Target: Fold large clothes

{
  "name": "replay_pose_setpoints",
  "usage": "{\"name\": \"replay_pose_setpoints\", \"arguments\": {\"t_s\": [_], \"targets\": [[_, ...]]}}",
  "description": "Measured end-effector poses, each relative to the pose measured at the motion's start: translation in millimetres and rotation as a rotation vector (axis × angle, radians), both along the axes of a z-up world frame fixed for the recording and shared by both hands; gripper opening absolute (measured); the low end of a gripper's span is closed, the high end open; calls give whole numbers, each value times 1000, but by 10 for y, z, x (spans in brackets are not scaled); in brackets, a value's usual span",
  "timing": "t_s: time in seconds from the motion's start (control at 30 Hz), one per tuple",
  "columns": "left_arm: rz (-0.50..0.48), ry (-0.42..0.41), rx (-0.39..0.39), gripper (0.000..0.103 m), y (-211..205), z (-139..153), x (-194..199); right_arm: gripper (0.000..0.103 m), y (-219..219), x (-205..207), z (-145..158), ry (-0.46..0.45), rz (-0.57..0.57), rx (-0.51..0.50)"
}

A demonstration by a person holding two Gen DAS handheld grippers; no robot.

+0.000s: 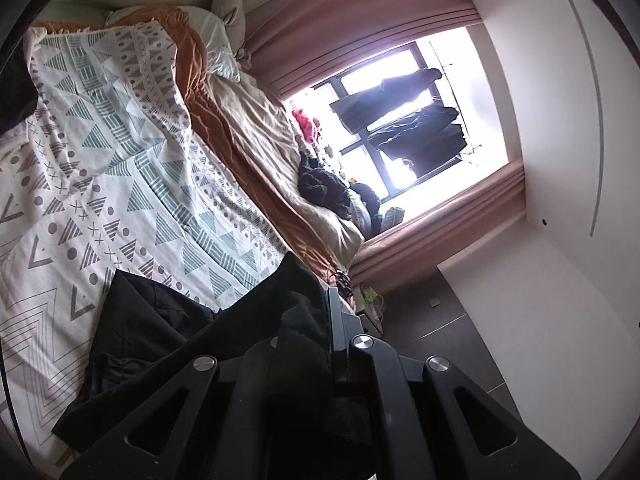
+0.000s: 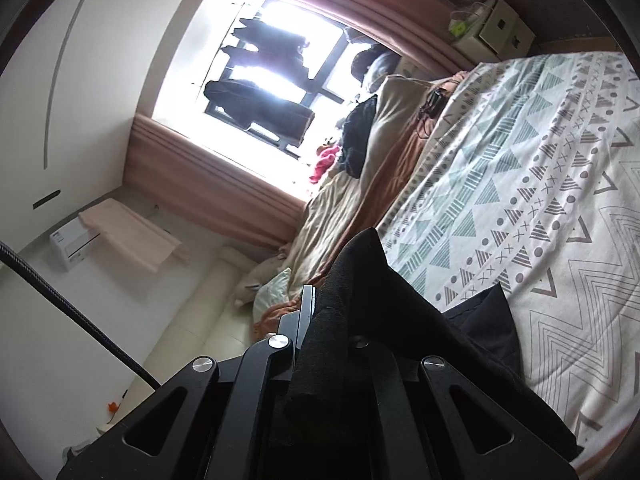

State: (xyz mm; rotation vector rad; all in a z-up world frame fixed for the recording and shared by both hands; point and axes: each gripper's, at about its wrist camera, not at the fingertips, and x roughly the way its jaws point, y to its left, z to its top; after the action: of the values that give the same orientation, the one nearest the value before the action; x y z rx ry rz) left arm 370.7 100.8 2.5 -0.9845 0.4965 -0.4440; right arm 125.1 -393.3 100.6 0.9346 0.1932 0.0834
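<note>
Black cloth fills the lower middle of both wrist views: the black garment (image 1: 168, 332) is pinched in the left tool (image 1: 320, 304), whose jaws are drawn together on a raised fold of it, and the right tool (image 2: 320, 300) is likewise clamped narrow on another peak of the same fabric. From the left tool the garment drapes down and spreads over the near part of the bed, its loose end lying flat on the patterned bedspread (image 1: 120, 152), which is white with teal and grey triangles, dots and crosses. In the right wrist view a corner of the garment also rests on that bedspread, while the rest hangs from the jaws. Beyond the spread lie an orange blanket (image 1: 200, 80) and a rumpled beige sheet (image 1: 260, 120), with a small dark heap of clothing (image 1: 324, 188) on the sheet near the window (image 1: 360, 80). Pink curtains (image 1: 360, 12) frame the bright window, outside which dark clothes hang on a rack (image 1: 420, 120). What seems to be a soft toy (image 1: 230, 4) sits at the head of the bed, though it is too blurred to be sure.
</note>
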Motion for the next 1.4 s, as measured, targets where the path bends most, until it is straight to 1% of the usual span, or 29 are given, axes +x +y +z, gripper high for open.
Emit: {"name": "replay_pose_setpoints", "arguments": {"t_s": [0.13, 0.27, 0.43, 0.63, 0.7, 0.77, 0.8, 0.83, 0.87, 0.9, 0.93, 0.97, 1.0, 1.03, 1.13, 1.27, 1.4], "targets": [[7, 52, 8, 5, -42, -244, 289, 0, -33, 230, -158, 54, -9, 25], [12, 120, 1, 5, -50, -566, 552, 0, -101, 493, -377, 120, -14, 71], [11, 189, 9, 5, -108, -900, 839, 0, -156, 717, -517, 175, -25, 98], [10, 252, 7, 5, -154, -1197, 1118, 0, -166, 905, -558, 226, -41, 129], [-5, 289, -13, 5, -172, -1295, 1191, 0, -145, 956, -567, 258, -35, 130], [-27, 316, -20, 6, -199, -1350, 1247, 3, -111, 990, -542, 282, -22, 136], [-41, 329, -20, 10, -224, -1363, 1262, 10, -96, 975, -541, 286, -19, 136], [-54, 334, -22, 14, -247, -1363, 1268, 26, -66, 947, -493, 288, -24, 133], [-65, 333, -25, 17, -268, -1347, 1256, 38, -60, 934, -460, 286, -32, 130], [-70, 328, -24, 28, -280, -1321, 1234, 65, -44, 910, -426, 283, -40, 127], [-70, 323, -23, 46, -278, -1303, 1216, 77, -17, 849, -363, 277, -56, 121], [-63, 315, -24, 59, -266, -1276, 1182, 77, -10, 813, -361, 276, -61, 118], [-47, 305, -28, 79, -244, -1243, 1135, 77, 5, 773, -332, 280, -58, 117], [-21, 287, -34, 85, -209, -1201, 1062, 77, 6, 752, -337, 284, -55, 121], [-6, 272, -30, 86, -122, -1117, 929, 77, 71, 622, -265, 307, -47, 124], [8, 284, -15, 85, -19, -1055, 731, 77, 158, 487, -217, 321, -40, 108], [16, 302, 20, 86, 53, -996, 495, 77, 263, 338, -91, 321, -31, 93]]}}
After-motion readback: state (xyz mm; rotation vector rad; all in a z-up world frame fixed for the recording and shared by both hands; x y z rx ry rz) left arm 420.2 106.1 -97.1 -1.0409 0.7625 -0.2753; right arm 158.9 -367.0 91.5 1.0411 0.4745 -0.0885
